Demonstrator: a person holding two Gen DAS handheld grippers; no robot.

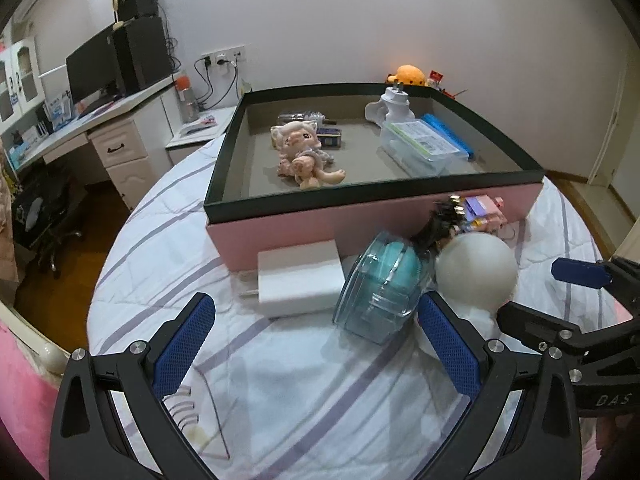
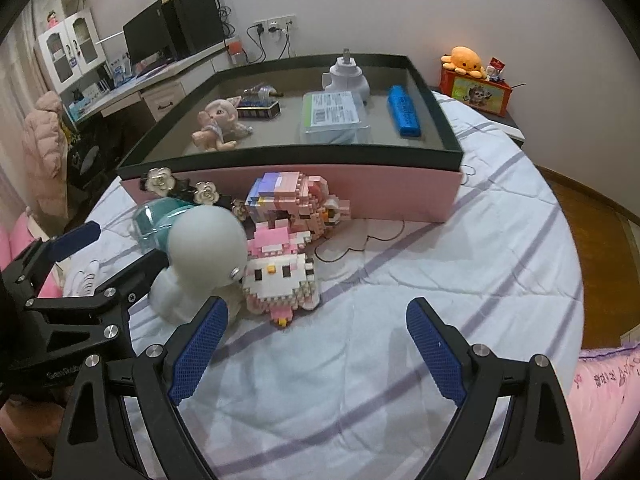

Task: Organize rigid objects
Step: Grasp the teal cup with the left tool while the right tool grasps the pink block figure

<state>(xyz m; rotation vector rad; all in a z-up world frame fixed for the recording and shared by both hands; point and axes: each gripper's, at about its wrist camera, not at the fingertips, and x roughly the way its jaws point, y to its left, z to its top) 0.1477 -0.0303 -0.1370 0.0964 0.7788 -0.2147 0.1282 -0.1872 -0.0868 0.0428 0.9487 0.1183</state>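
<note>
Both our grippers hang wide open, empty, over the striped white quilt (image 2: 400,280).

Ahead of our left gripper (image 1: 316,336) lie a glossy white rectangular charger (image 1: 298,278) and a clear round plastic case with a teal core (image 1: 380,284). Our right gripper (image 2: 316,344) faces a matte white ball-headed lamp (image 2: 200,256) and a knobbly pink-and-white brick-built cat figure (image 2: 280,276). All sit along the near wall of the pink, black-rimmed cardboard box (image 2: 360,188).
</note>
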